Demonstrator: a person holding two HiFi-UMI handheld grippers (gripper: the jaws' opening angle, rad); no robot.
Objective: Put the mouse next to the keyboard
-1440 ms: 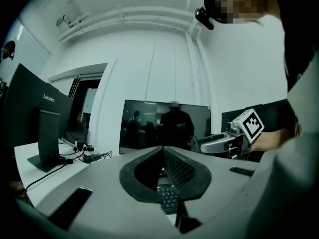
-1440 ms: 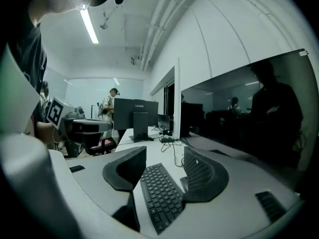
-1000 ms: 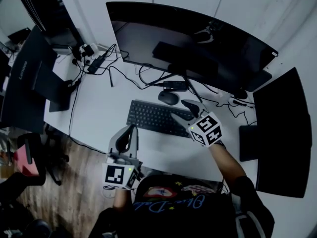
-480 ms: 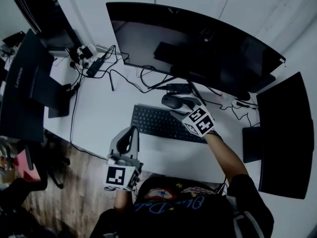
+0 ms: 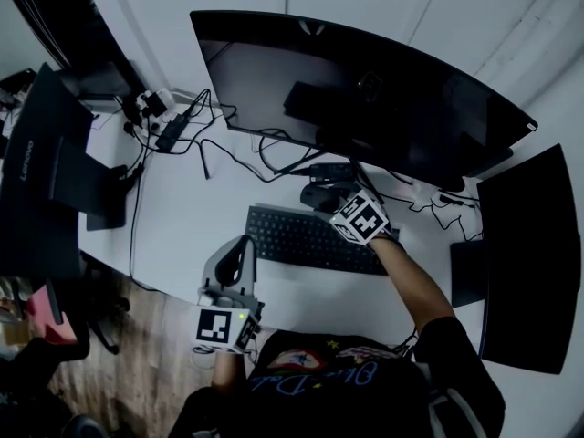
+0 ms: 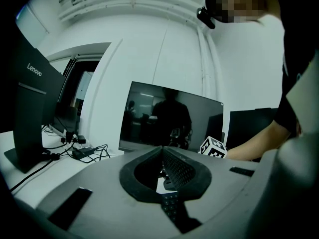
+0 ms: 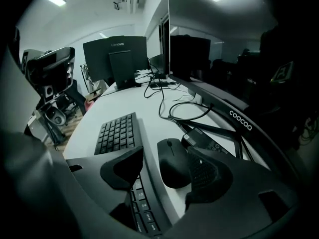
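right gripper (image 7: 164, 156) is tipped down over the far edge of the keyboard (image 7: 117, 131), and its jaws have just been opening. they stand wide now, with the mouse (image 7: 173, 166) between them. the right-hand pad sits just beside the mouse's flank and the left-hand pad is well clear of it, hanging over the keys, so there is no squeeze on it.

the mouse itself lies flat on the white desk (image 5: 201, 199), on the far side of the keyboard and close to it, under the lower edge of the big curved monitor (image 5: 365, 89). just to its right there's a small black box (image 7: 209, 142), and black cables (image 7: 174, 106) loop across the desk beyond it.

over on the left, the left gripper (image 6: 160, 151) hangs at the near edge of the desk, by the keyboard's near left corner, held about level and pointing across the desk toward the curved monitor. its jaws are together at the tips.

a lenovo monitor (image 5: 46, 167) stands at the far left of the desk, seen from behind, and another dark screen (image 5: 525, 263) stands at the right end. the person's right forearm (image 5: 411, 286) reaches over the keyboard's right end toward the mouse.
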